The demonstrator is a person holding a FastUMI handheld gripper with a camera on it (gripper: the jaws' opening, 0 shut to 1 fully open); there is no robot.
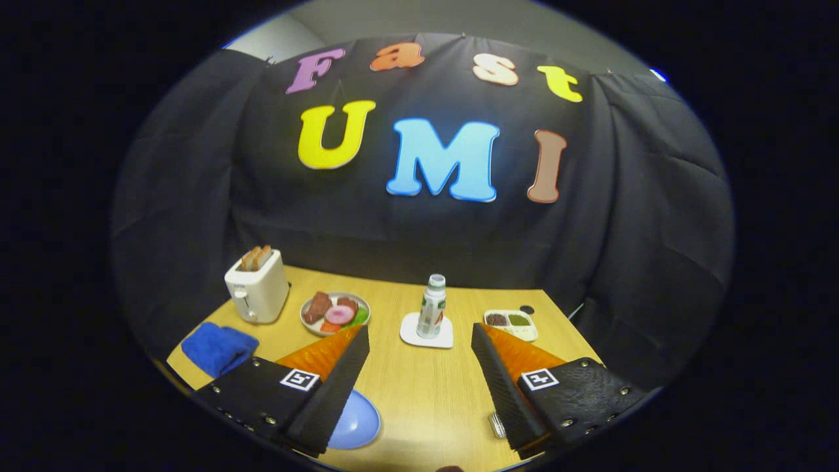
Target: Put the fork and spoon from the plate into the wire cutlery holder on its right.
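My gripper [420, 330] is open and held above the wooden table [426, 393], with nothing between its fingers. A light blue plate [357, 423] lies on the table right under the left finger [328, 373], which covers most of it. What lies on the plate is hidden. A small piece of shiny metal [497, 425] peeks out beside the right finger [508, 380], to the right of the plate. I cannot tell whether it is part of the wire cutlery holder.
Beyond the fingers a bottle [432, 307] stands upright on a white coaster [425, 338]. Farther left are a dish of toy food [335, 313], a white toaster [257, 292] holding toast and a blue cloth [218, 347]. A two-compartment white tray [511, 324] lies at the right.
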